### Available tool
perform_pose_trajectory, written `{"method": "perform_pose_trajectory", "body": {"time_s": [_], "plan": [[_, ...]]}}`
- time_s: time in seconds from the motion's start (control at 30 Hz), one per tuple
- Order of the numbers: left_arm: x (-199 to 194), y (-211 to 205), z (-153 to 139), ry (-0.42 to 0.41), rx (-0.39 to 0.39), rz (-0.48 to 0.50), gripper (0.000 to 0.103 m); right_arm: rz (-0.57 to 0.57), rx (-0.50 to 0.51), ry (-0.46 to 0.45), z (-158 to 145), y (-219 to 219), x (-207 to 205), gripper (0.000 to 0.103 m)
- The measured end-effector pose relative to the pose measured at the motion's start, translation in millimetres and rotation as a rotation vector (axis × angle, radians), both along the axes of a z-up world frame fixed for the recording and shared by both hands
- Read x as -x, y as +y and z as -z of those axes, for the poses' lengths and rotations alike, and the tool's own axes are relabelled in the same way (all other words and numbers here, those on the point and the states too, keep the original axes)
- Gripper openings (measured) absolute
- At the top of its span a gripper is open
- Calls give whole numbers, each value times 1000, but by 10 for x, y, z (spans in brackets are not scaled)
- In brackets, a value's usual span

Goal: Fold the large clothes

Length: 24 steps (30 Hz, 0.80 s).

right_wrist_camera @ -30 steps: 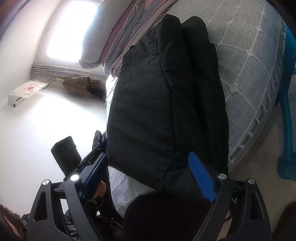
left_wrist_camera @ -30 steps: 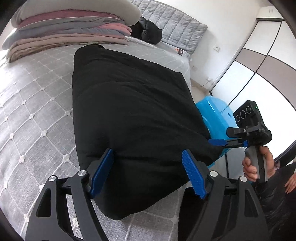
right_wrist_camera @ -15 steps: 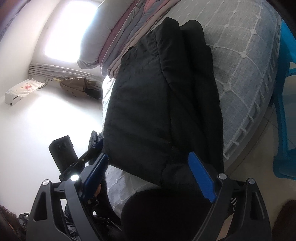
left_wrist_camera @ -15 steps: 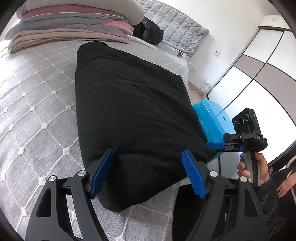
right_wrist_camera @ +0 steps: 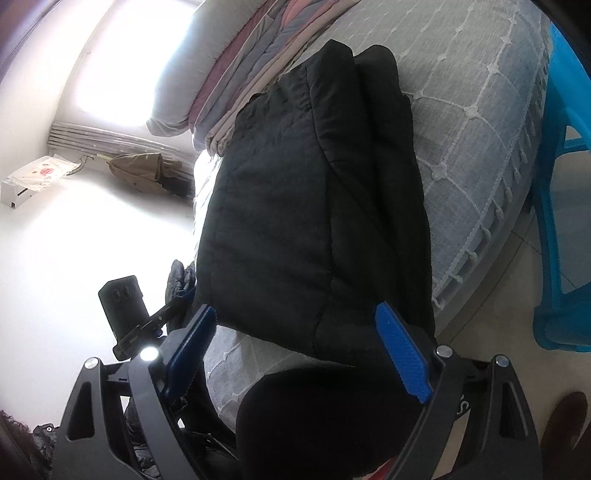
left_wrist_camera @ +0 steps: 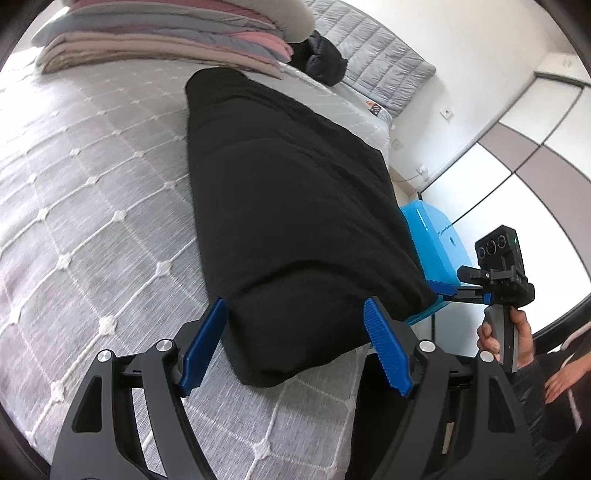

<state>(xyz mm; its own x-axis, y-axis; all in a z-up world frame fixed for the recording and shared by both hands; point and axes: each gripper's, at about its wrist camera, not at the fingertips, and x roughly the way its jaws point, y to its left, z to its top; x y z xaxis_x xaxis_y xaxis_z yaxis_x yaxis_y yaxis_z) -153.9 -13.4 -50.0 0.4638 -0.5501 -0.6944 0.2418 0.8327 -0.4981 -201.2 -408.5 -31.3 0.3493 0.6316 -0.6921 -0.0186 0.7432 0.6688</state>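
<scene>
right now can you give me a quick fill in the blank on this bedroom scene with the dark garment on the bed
The folded black padded garment lies on a quilted ____ bedspread.
Both jaws of the left gripper are ____.
A bright ____ plastic stool stands beside the bed.
Folded blankets are ____ at the bed's far end.

Missing: grey; open; blue; stacked

In the left wrist view, the coat (left_wrist_camera: 288, 221) hides the right gripper's (left_wrist_camera: 443, 290) fingertips at the bed's (left_wrist_camera: 92, 206) edge. The blanket pile (left_wrist_camera: 166, 33) is cut off by the top edge. In the right wrist view, the stool (right_wrist_camera: 561, 206) runs off the right edge, and window glare washes out the wall.
</scene>
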Motion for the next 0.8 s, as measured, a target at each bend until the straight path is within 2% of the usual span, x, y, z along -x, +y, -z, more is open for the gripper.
{"method": "perform_pose_trajectory", "body": {"time_s": [0.07,0.17,0.37,0.5,0.8], "plan": [[-17,96,34,15,23,-15,73,17,2,-23,-69,-37,27,85],[-75,239,76,46,75,-40,73,91,69,-45,-159,-185,51,89],[-359,590,157,104,225,-118,80,153,11,-50,-154,-480,-76,90],[-584,707,200,120,265,-139,85,147,-14,-46,-112,-511,-285,90],[-1206,685,562,233,294,-125,86,107,-71,-14,54,-462,-934,90]]}}
